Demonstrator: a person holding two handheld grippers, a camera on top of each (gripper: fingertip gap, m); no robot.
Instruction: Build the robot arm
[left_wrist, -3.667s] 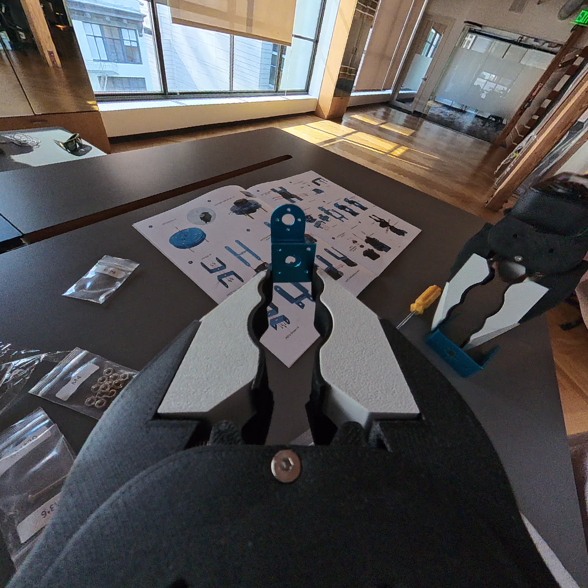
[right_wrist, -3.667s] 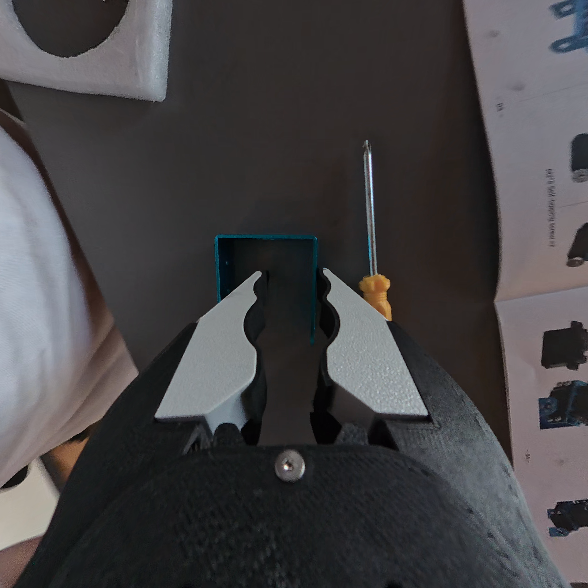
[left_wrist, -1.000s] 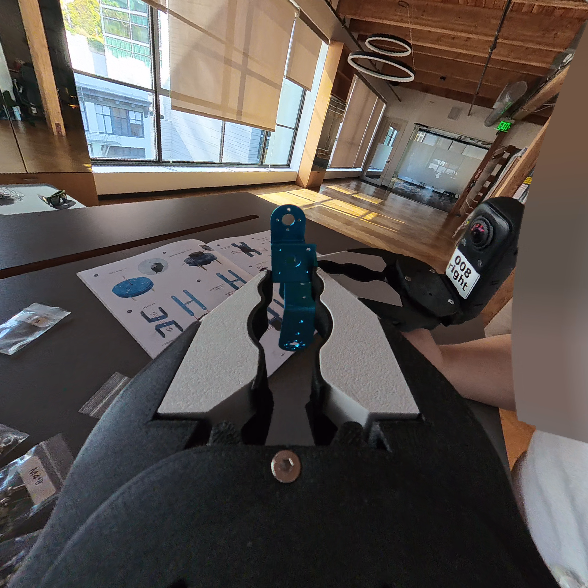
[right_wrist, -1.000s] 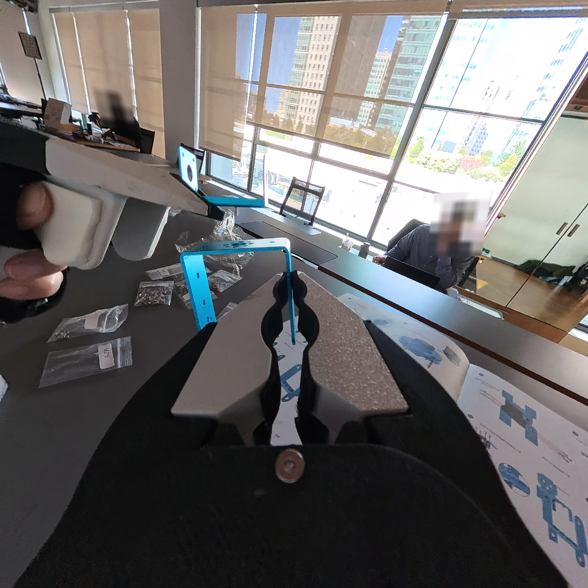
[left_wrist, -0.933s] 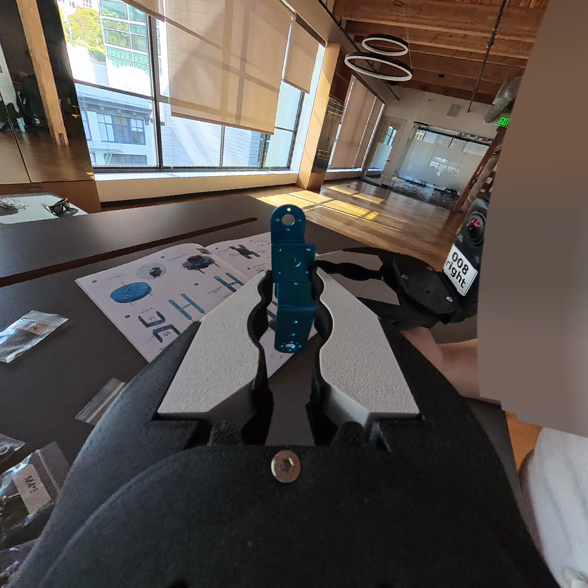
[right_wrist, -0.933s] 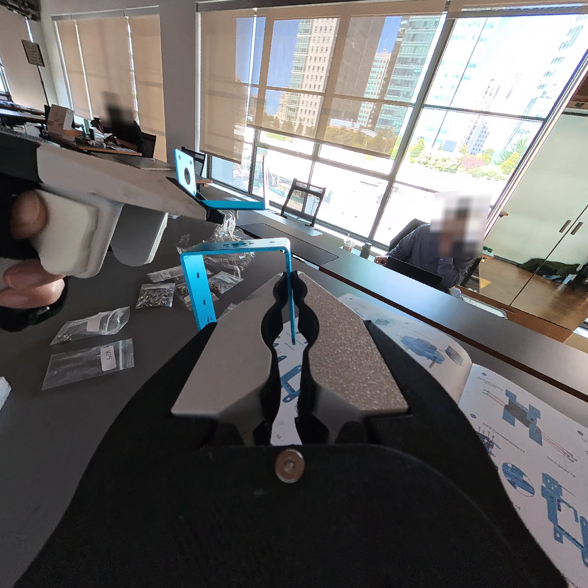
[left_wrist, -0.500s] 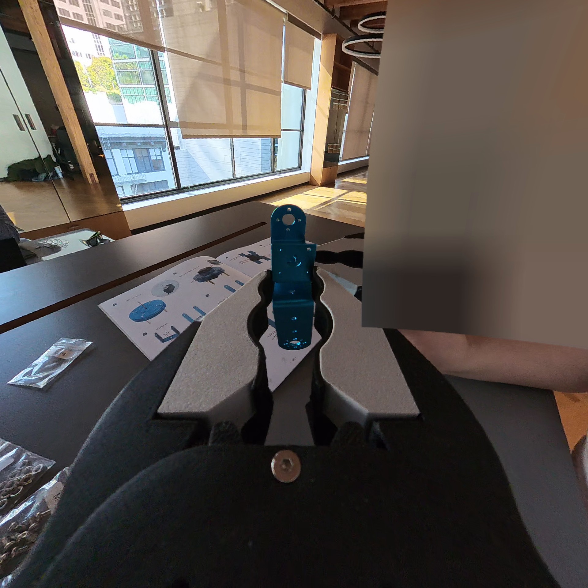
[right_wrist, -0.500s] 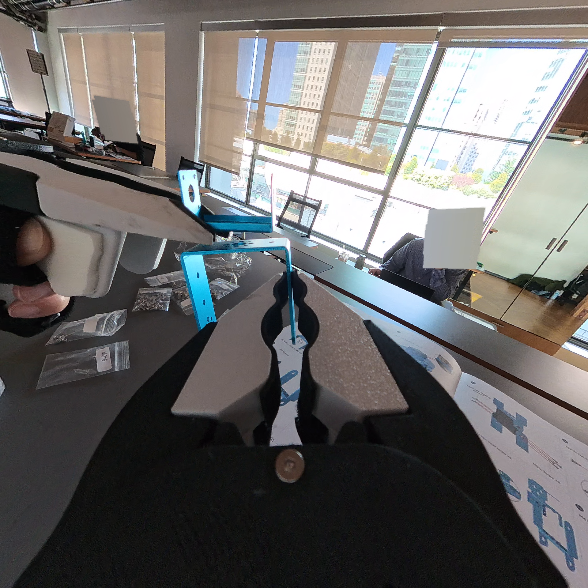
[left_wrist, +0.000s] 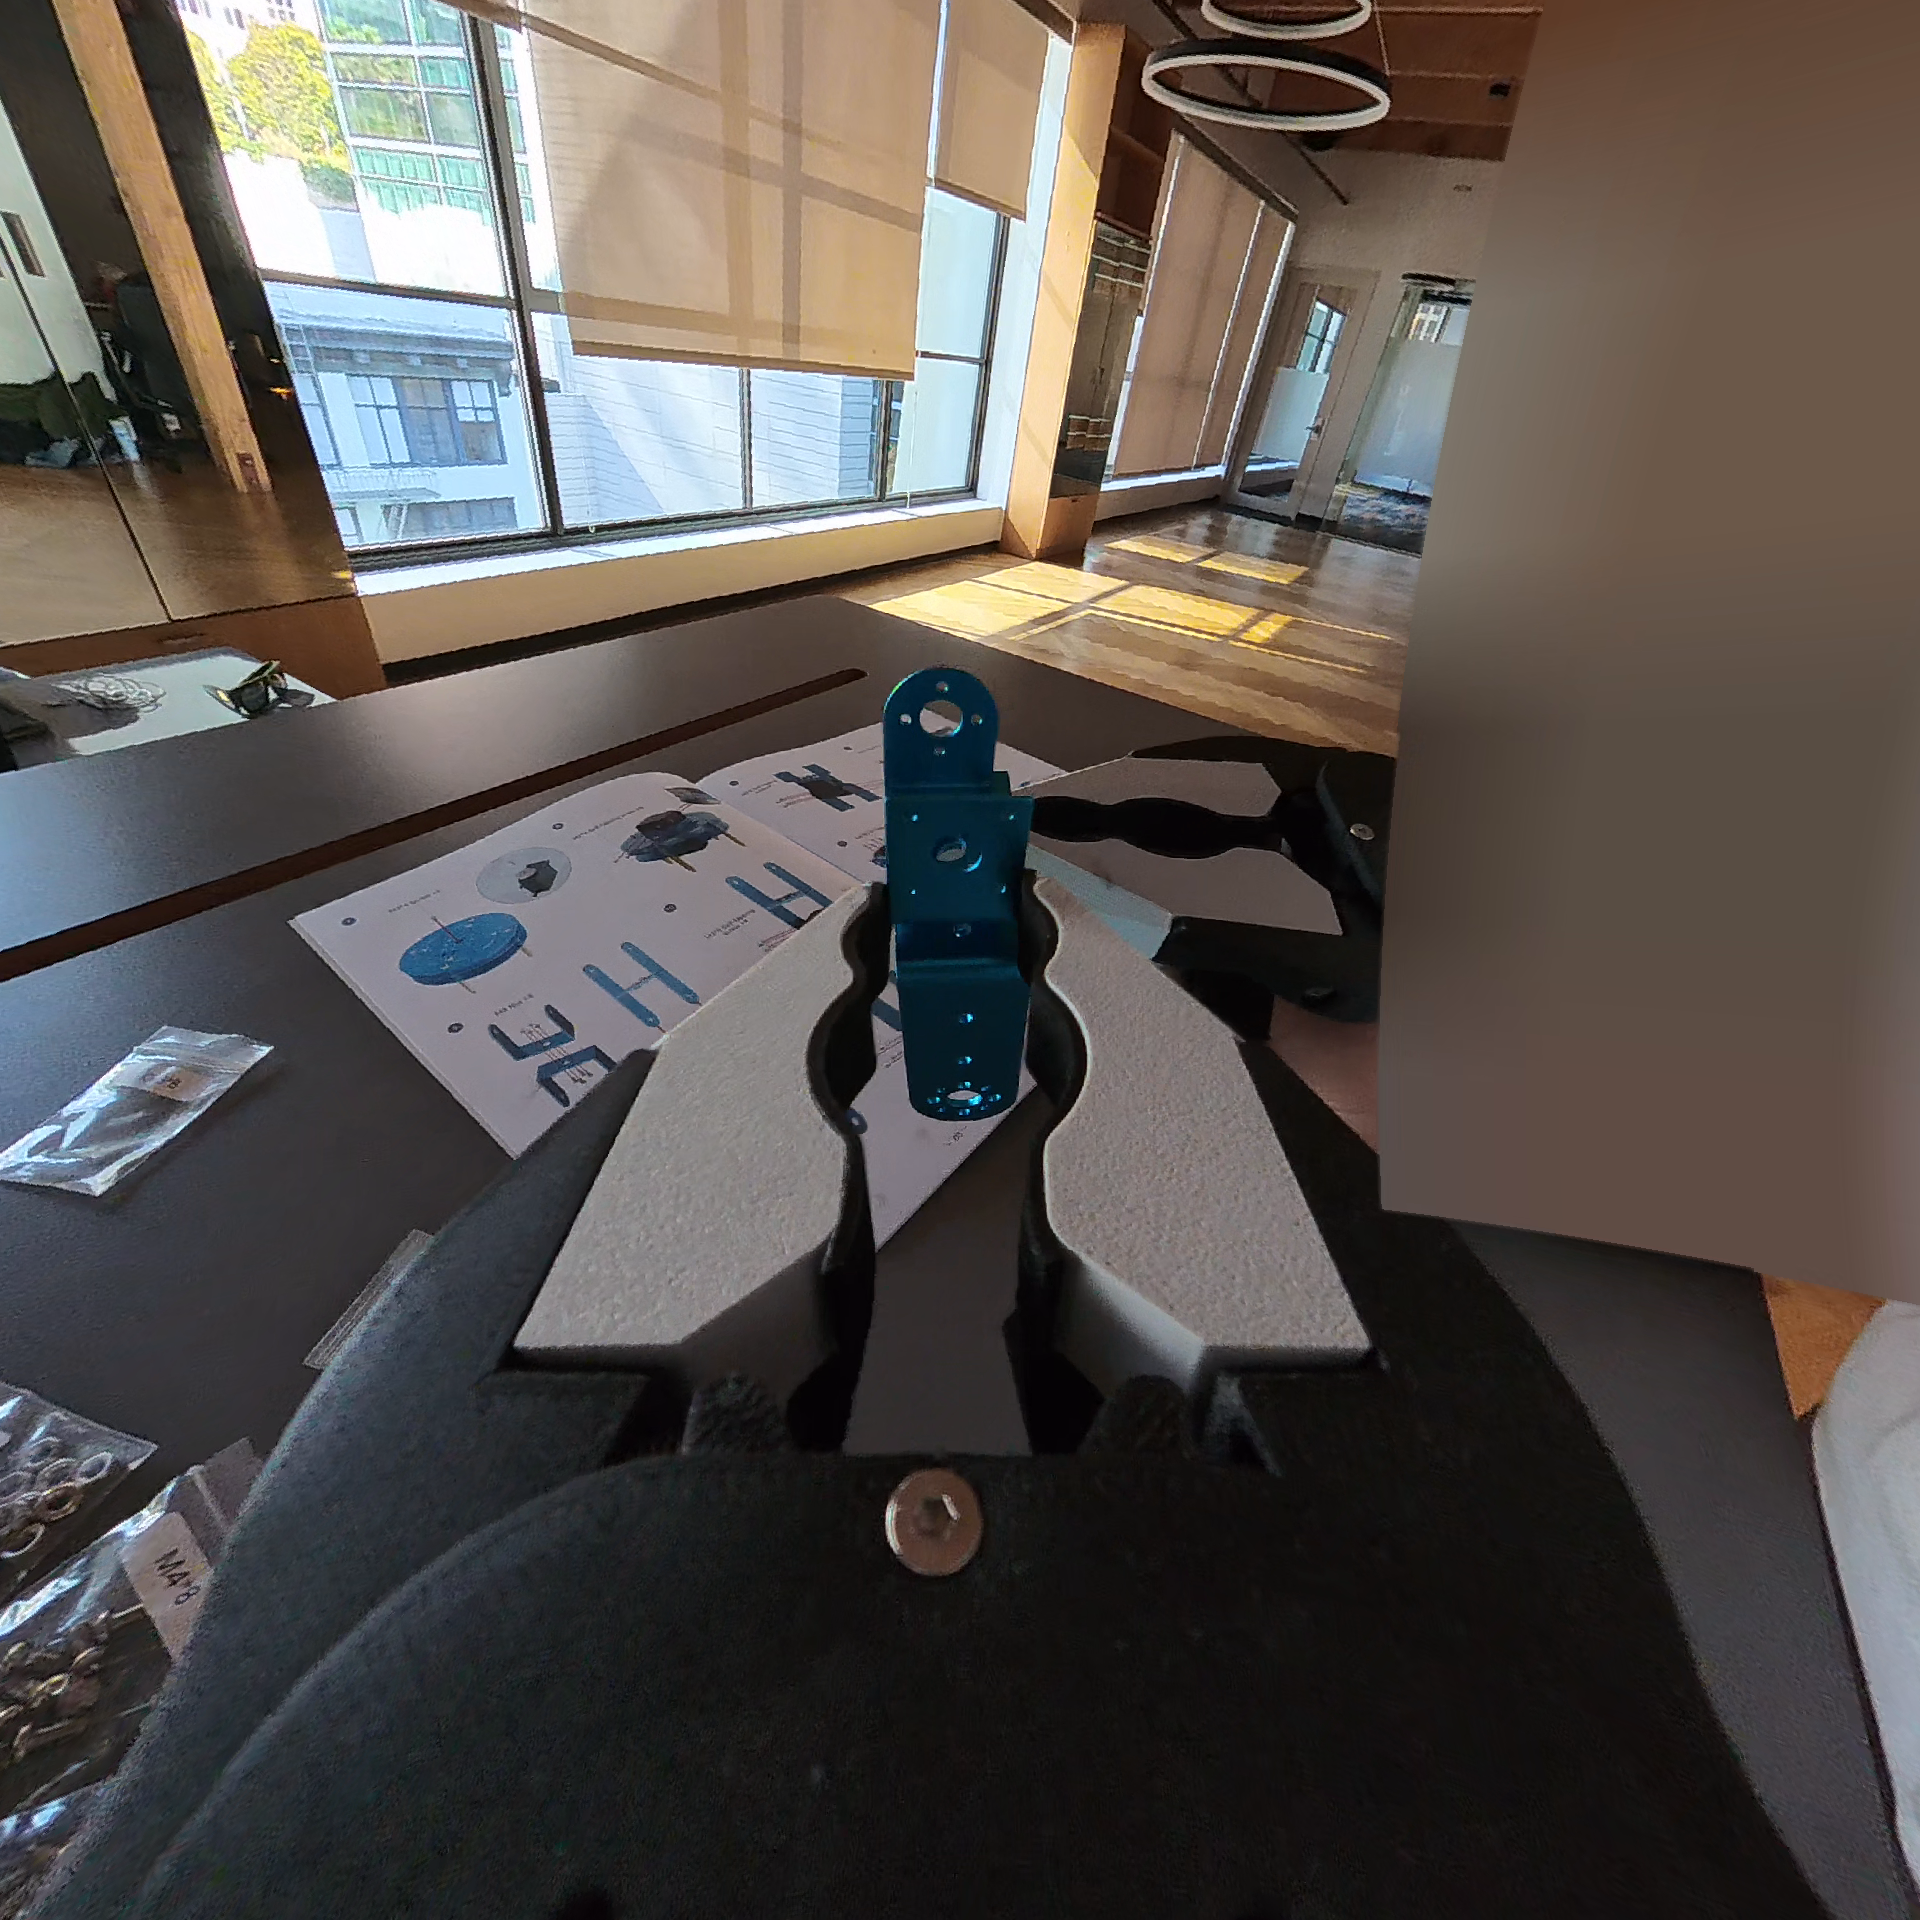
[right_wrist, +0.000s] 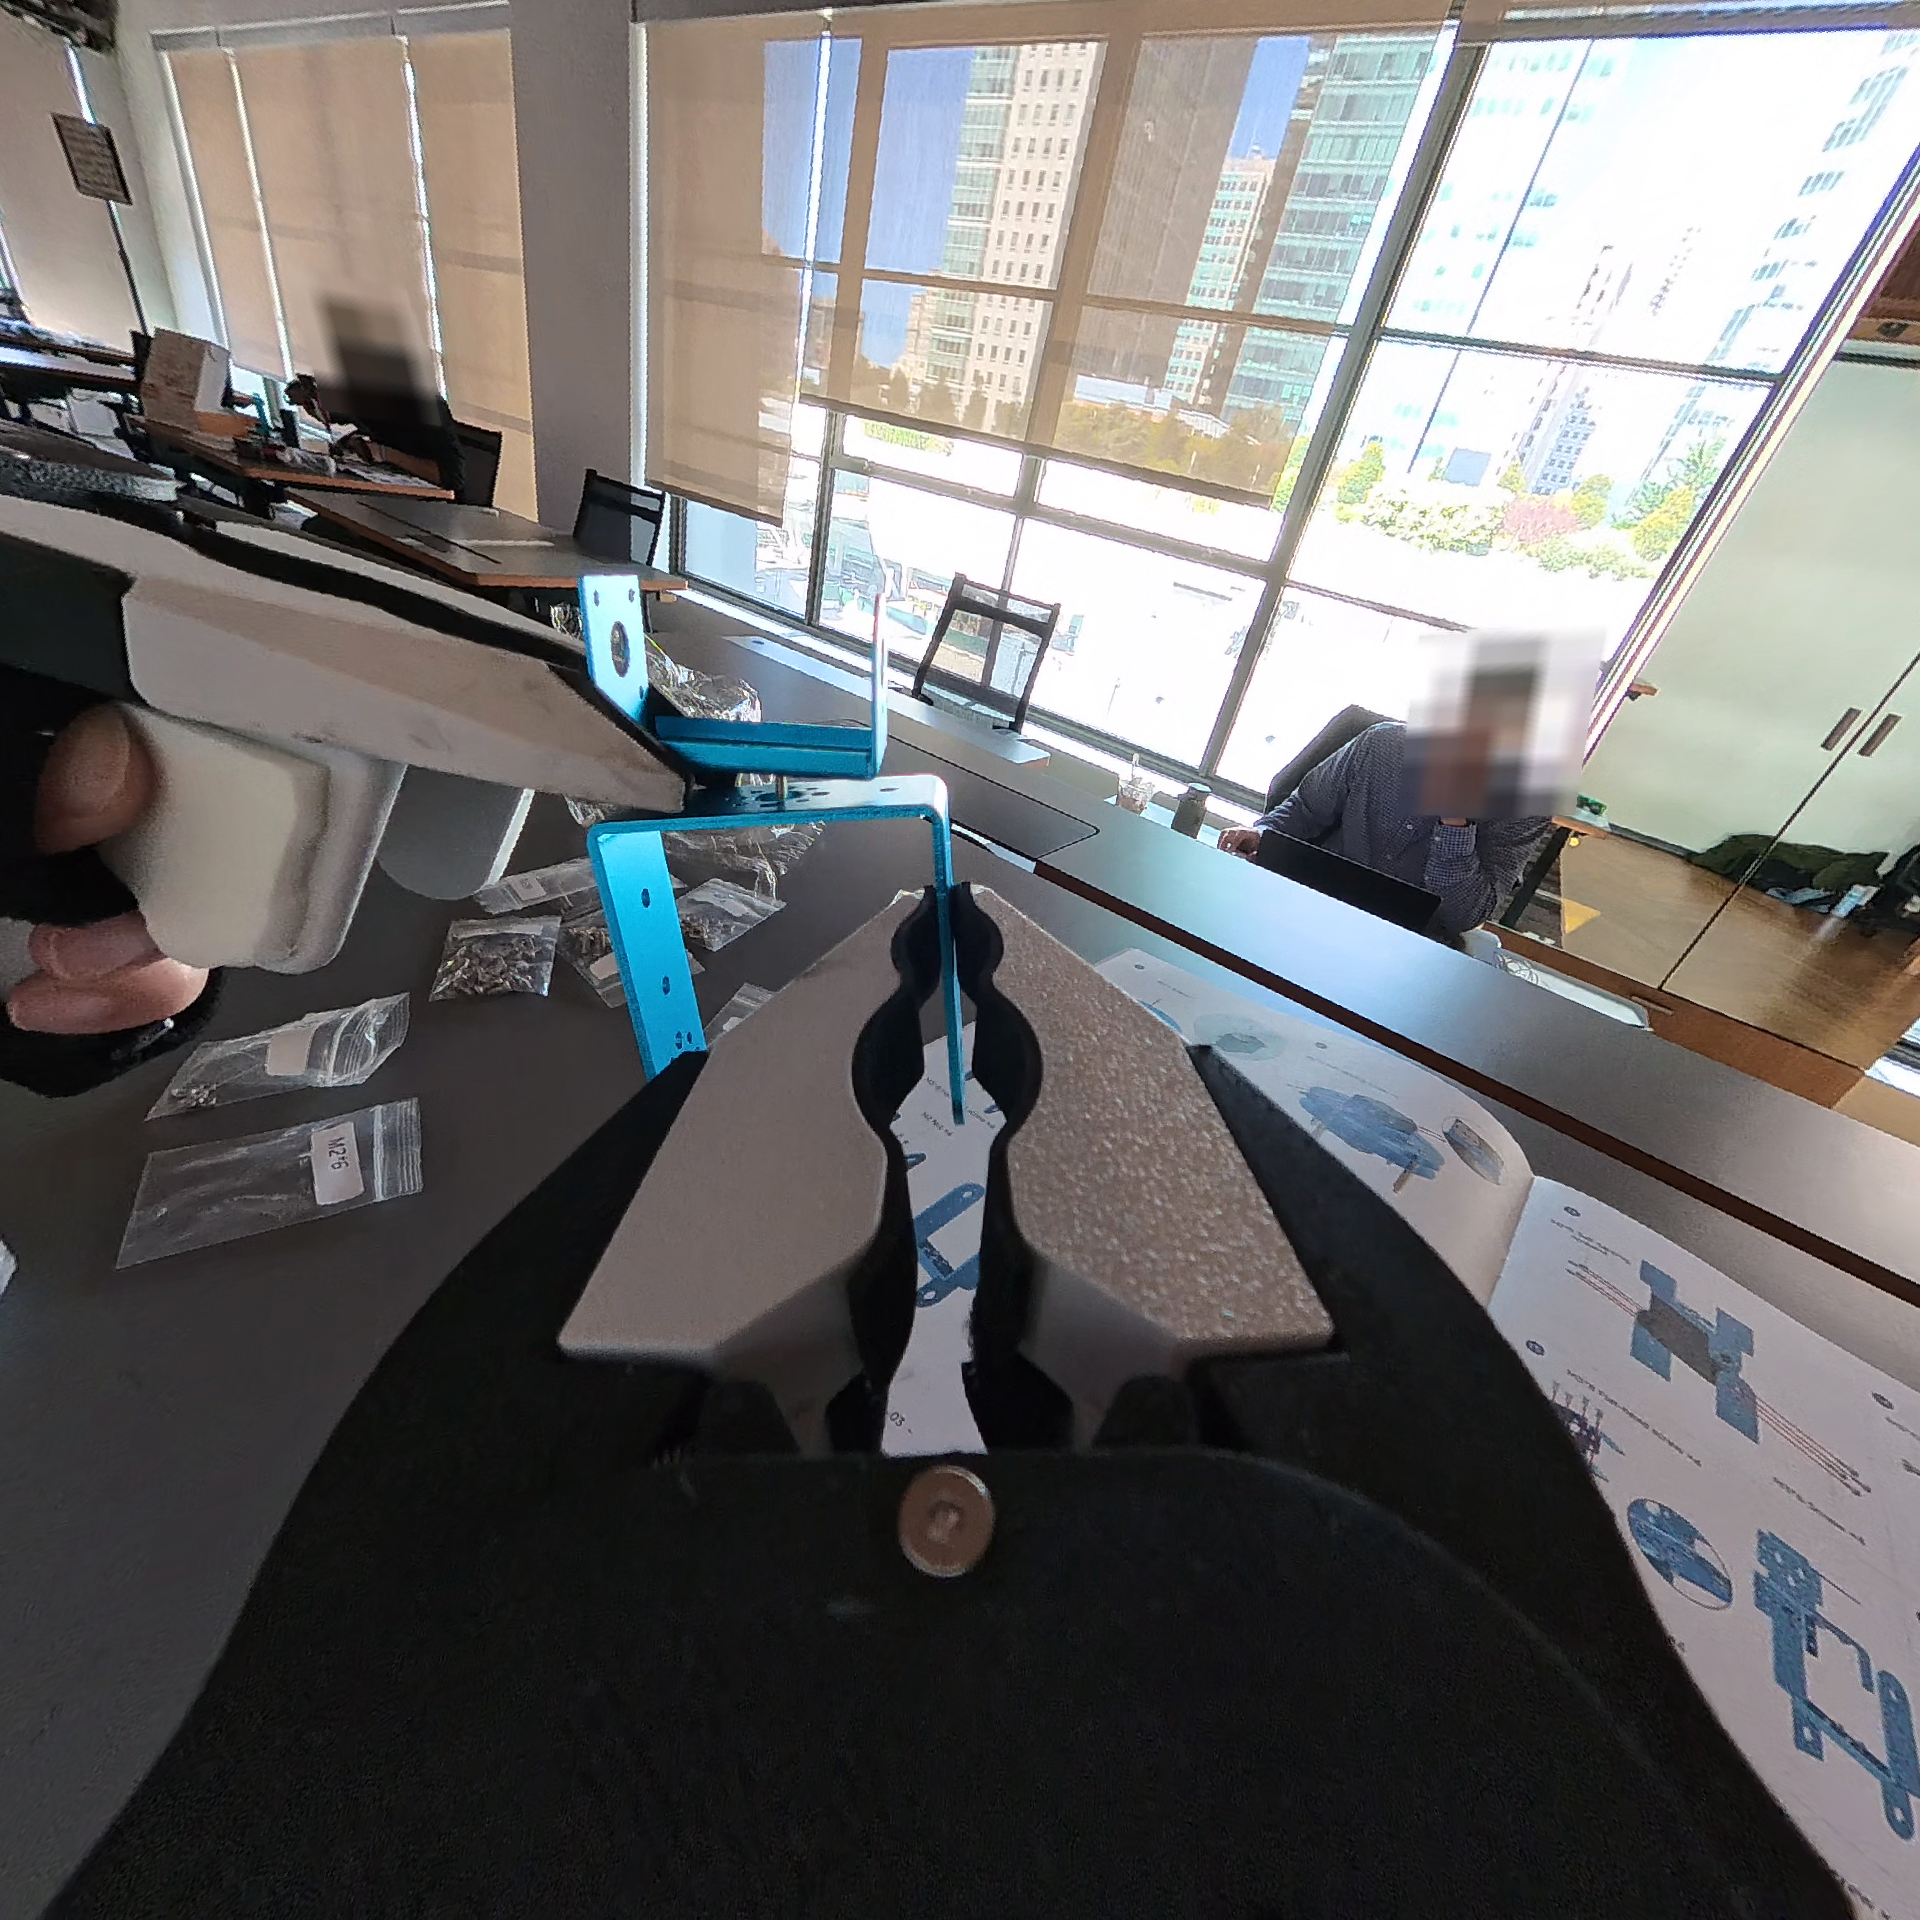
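My left gripper (left_wrist: 951, 920) is shut on a dark blue perforated metal bracket (left_wrist: 954, 852) with rounded ends and holds it upright above the dark table (left_wrist: 229, 1226). My right gripper (right_wrist: 948, 899) is shut on one leg of a light blue U-shaped bracket (right_wrist: 769, 808). In the right wrist view the left gripper (right_wrist: 673, 774) comes in from the left, and its bracket (right_wrist: 774, 743) lies flat just above the U-bracket's top, touching or nearly so. In the left wrist view the right gripper (left_wrist: 1039, 816) is right behind the dark blue bracket.
An open instruction booklet (left_wrist: 623, 935) lies on the table, also in the right wrist view (right_wrist: 1714, 1351). Several small plastic bags of hardware (right_wrist: 281, 1164) lie to the left (left_wrist: 135, 1101). A person sits at a far desk (right_wrist: 1392, 831). Some 5 cm of space lies between my two pairs of fingers.
Both grippers lifted their brackets off the table. Over the last second the left gripper's bracket moved closer, down onto the top of the U-bracket in my right gripper.
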